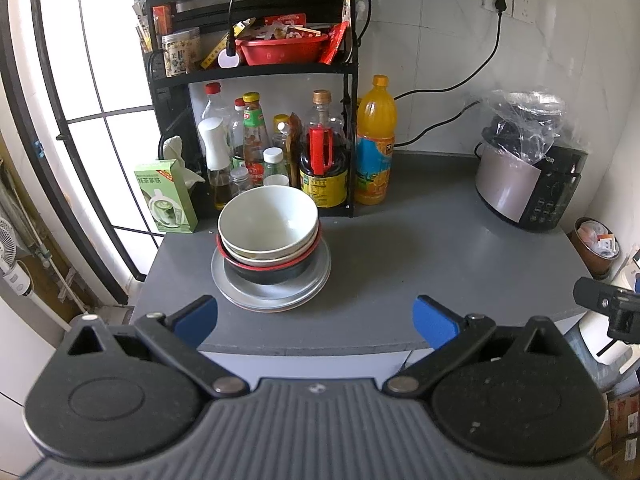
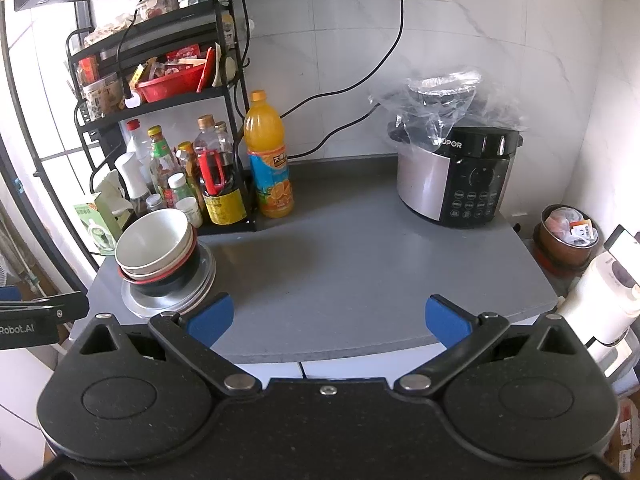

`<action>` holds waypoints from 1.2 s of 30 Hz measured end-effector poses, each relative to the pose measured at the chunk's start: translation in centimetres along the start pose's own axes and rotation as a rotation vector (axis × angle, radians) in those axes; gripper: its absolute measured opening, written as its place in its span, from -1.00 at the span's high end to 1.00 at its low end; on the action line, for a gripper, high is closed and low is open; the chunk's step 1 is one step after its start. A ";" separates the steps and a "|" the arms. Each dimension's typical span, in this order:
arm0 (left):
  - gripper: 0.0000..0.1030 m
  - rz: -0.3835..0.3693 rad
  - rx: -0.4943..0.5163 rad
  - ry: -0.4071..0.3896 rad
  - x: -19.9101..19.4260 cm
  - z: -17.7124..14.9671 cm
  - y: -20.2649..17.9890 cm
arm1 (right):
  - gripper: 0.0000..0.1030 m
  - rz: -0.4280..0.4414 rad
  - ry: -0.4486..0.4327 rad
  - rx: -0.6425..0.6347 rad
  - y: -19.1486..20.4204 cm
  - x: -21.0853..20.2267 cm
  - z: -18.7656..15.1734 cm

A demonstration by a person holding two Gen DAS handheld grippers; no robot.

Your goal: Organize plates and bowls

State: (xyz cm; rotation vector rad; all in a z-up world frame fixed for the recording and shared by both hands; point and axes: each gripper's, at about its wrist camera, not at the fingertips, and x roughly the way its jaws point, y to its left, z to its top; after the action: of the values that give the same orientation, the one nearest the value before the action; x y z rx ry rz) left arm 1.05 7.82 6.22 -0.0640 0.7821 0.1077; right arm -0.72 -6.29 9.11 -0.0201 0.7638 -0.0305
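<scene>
My left gripper (image 1: 316,322) and right gripper (image 2: 328,322) both hang spread wide and empty at the near edge of the grey table (image 1: 420,248). Just beyond, left of centre, pale round ceramic bowls (image 1: 268,220) nest in a red-rimmed black bowl (image 1: 272,270) on stacked grey plates (image 1: 276,294). The top bowl sits tilted; a clumsy grab could topple it into the crowded sauce bottles (image 1: 320,152) behind

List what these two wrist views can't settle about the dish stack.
- Bowl count: in both views the top white bowl hides those nested beneath; only rims show.
- Plate count: the black bowl covers the grey plates; their edges blur together.
- Plates' near rim: right view, cut by the right gripper.
</scene>
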 end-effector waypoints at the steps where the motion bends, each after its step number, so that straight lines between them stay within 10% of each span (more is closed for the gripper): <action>1: -1.00 -0.003 -0.001 0.001 0.0 0.0 0.0 | -1.00 0.004 0.003 0.005 0.0 0.1 0.0; 36: -1.00 -0.019 0.024 0.002 0.7 0.2 -1.0 | -1.00 0.019 0.026 -0.001 -0.1 0.9 0.4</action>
State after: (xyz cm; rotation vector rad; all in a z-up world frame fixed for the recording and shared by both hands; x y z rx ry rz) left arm 1.78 6.90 5.87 -0.0490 0.7842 0.0808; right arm 0.18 -6.45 8.78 -0.0135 0.7898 -0.0128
